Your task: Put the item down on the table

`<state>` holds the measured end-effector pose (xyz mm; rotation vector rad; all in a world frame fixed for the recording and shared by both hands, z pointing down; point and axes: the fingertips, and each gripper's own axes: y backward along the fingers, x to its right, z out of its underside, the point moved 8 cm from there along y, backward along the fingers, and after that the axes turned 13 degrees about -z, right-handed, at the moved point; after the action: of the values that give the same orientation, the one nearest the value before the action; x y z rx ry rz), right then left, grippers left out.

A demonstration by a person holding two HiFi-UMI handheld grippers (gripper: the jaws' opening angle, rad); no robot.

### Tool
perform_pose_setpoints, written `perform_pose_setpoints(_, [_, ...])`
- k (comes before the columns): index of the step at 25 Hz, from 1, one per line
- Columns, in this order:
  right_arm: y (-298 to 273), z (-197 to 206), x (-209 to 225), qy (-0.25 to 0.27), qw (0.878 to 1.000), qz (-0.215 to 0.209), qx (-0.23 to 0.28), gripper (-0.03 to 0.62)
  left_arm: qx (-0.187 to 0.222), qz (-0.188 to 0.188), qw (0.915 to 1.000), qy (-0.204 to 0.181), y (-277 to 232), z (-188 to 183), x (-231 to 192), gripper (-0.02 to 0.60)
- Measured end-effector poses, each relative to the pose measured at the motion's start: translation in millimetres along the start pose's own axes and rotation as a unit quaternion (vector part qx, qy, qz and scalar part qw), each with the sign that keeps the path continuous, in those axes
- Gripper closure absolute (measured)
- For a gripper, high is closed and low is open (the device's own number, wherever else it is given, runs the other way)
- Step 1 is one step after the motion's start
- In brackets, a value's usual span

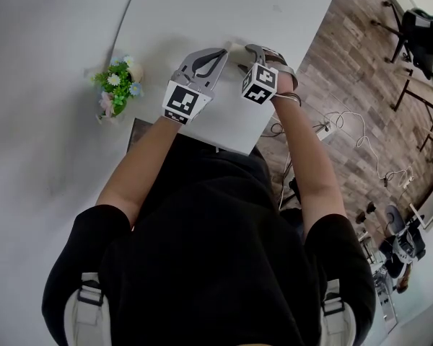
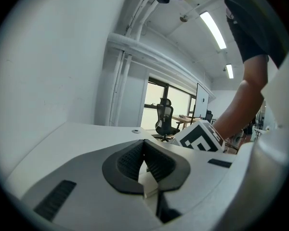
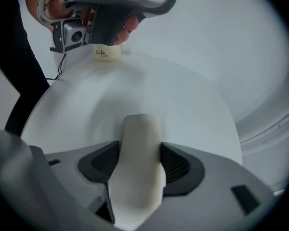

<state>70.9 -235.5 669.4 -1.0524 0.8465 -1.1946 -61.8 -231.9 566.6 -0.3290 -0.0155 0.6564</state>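
A cream, soft-looking item point(image 1: 234, 47) hangs between the two gripper tips above the white table point(image 1: 202, 6). My left gripper point(image 1: 222, 52) comes at it from the left. In the left gripper view the jaws are shut, with a small pale end of the item point(image 2: 148, 182) pinched low between the ribbed pads. My right gripper point(image 1: 246, 50) comes from the right. Its jaws are shut on the item's broad cream strip point(image 3: 140, 134), which sticks out forward over the table point(image 3: 183, 109). The left gripper point(image 3: 116, 4), held by a hand, shows at the top of the right gripper view.
A small pot of artificial flowers point(image 1: 116, 89) stands left of the grippers. A cream container printed "Life" point(image 3: 107, 53) sits on the table beyond the left gripper. The table's edge runs just right of the grippers, with wooden floor and cables point(image 1: 346, 121) below.
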Motion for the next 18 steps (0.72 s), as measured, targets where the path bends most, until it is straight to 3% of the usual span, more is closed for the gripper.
perform_pose_setpoints(5, [-1,1,3,-0.006,1.0,-0.001,0.004,0.318,0.0,-0.004,1.0,0.0,3,0,1,0.588])
perform_pose_setpoints(11, [28,-4,3,-0.031,0.998,0.009,0.053,0.318,0.002,-0.01,0.9999,0.001,9,-6,6,0.588])
perform_pose_setpoints(15, [59,-6,-1,-0.067,0.991,0.019,0.113,0.318,0.009,-0.013,0.9999,0.0,16,-16,14,0.586])
perform_pose_setpoints(18, [90,-4,-9,-0.107,0.978,0.023,0.177,0.318,0.016,-0.017,0.9997,-0.007,25,-28,23,0.586])
